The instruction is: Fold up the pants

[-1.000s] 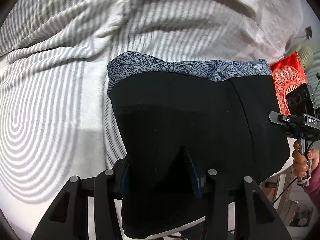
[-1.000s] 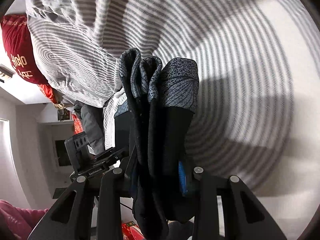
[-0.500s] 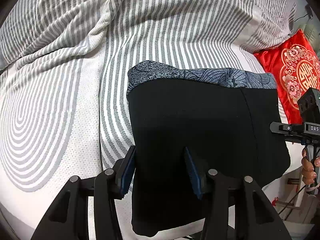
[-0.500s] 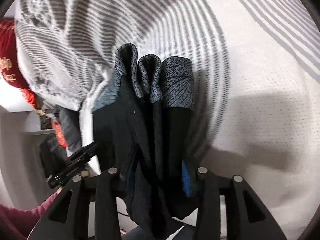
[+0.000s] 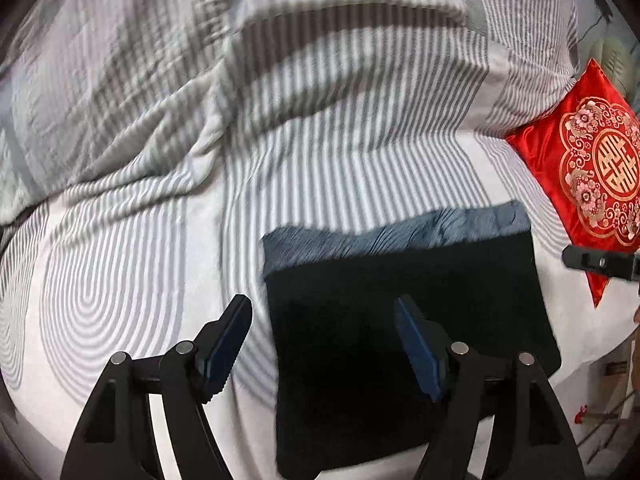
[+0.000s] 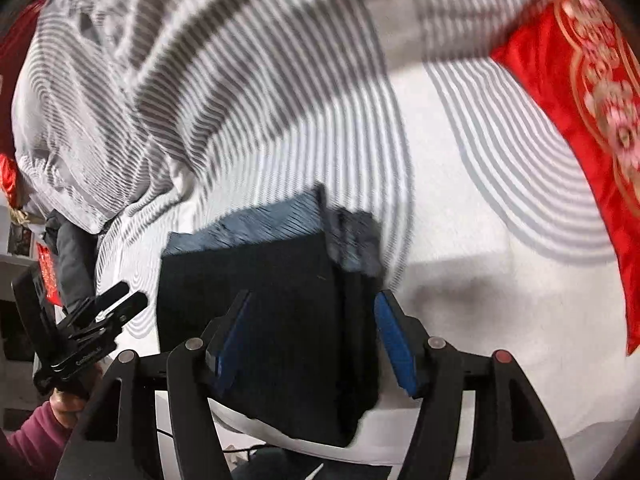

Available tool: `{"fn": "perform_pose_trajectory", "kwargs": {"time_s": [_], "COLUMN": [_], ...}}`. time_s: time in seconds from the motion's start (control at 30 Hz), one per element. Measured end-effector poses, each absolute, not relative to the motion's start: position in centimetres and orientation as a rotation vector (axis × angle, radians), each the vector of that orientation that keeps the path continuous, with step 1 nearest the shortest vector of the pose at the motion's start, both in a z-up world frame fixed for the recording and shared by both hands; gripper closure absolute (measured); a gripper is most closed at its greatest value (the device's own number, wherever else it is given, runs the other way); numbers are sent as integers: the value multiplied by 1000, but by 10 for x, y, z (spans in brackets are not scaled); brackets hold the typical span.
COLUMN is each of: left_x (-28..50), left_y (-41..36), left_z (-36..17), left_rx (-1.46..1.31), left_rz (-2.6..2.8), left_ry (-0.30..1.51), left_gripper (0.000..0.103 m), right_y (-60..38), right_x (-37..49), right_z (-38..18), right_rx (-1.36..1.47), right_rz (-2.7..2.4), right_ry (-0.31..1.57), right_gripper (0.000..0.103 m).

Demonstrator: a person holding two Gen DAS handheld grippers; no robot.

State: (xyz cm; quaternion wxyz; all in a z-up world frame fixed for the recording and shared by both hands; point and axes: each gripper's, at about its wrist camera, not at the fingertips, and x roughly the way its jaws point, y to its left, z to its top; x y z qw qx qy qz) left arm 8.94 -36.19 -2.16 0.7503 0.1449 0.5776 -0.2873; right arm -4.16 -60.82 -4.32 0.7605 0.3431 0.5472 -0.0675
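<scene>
— Both tools have just been opening since the earlier frames, and the black pants they pinched now lie free on the bed, correct?

— Yes. Largest first: the bed with its grey-and-white striped sheet (image 5: 132,280) fills both views, with a rumpled striped duvet (image 5: 280,40) across the upper part of the left wrist view.

— And the pants?

— The folded black pants with a blue-grey patterned waistband (image 5: 400,340) lie flat at lower centre-right of the left view, waistband along the top edge. In the right view they sit at lower centre (image 6: 256,300).

— Anything else on the bed?

— A red satin cushion with gold embroidery (image 5: 592,168) at the right edge, near the pants but apart from them.

— The tools?

— The left tool (image 5: 324,344) is spread, its pads clear of the cloth, the pants' left edge below the gap. The right tool (image 6: 312,340) is also spread, the pants seen between its fingers, neither pad pressing. A hand in a pink sleeve (image 6: 70,400) grips the left tool's handle at lower left of the right view.
</scene>
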Motion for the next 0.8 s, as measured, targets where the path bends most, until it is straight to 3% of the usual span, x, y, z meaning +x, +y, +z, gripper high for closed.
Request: {"fn": "perform_pose_trajectory", "kwargs": {"time_s": [0.2, 0.4, 0.63, 0.73, 0.77, 0.8], "left_x": [92, 88, 88, 85, 82, 79], "left_y": [-395, -397, -403, -403, -401, -400], "left_z": [-45, -81, -84, -76, -72, -69], "left_rx": [372, 434, 450, 462, 462, 463], "left_rz": [-637, -623, -604, -578, -564, -556], "left_ry": [1286, 1312, 1324, 1352, 1368, 1376], "left_gripper": [29, 28, 27, 27, 27, 27], "right_y": [-585, -582, -576, -578, -578, -577], "right_x": [-17, -15, -10, -9, -10, -11], "right_z": [-53, -101, -99, -93, -91, -89], "right_rx": [707, 725, 671, 714, 724, 729], "right_rz": [-82, -60, -43, -60, -68, -80], "right_ry": [1217, 1300, 1315, 1342, 1350, 1358], "right_gripper": [37, 38, 36, 30, 21, 19]}}
